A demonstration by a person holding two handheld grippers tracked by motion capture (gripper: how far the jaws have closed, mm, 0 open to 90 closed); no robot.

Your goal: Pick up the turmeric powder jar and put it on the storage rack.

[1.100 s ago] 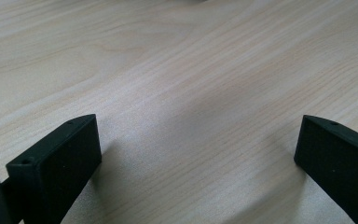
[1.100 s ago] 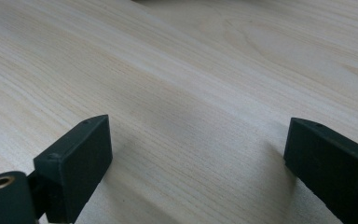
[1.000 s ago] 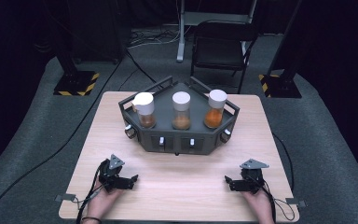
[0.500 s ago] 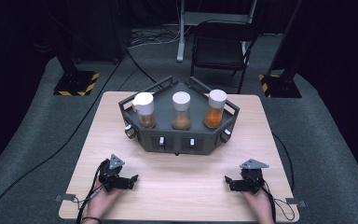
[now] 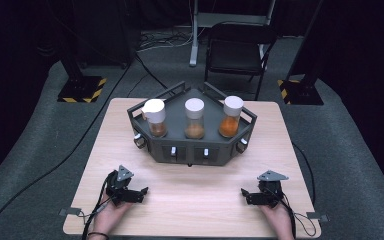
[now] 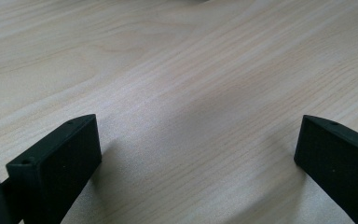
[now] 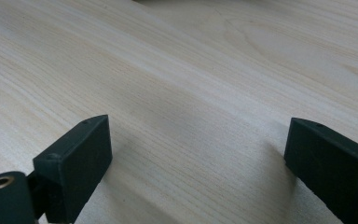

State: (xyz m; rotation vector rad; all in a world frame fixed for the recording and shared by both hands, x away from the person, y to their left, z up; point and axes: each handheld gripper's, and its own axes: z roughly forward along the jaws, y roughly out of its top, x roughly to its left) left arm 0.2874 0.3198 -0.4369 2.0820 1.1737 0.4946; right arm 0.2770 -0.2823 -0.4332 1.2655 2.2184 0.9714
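Both claws rest low on the bare wooden table (image 5: 190,200), the left gripper (image 5: 141,194) and the right gripper (image 5: 245,195) each with jaws spread wide, gripping nothing. Nothing has shifted over the last second, so the work looks not yet begun. Nearest them, well apart toward the far side, a dark rack (image 5: 190,150) holds three white-capped jars: left jar (image 5: 155,118), middle jar (image 5: 195,118), right jar (image 5: 231,116).

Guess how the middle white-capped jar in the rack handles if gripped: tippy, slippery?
The middle jar is tall and narrow, so probably tips if nudged high. Its clear wall looks smooth, maybe slippery. Only the bottom holds powder, so likely light.
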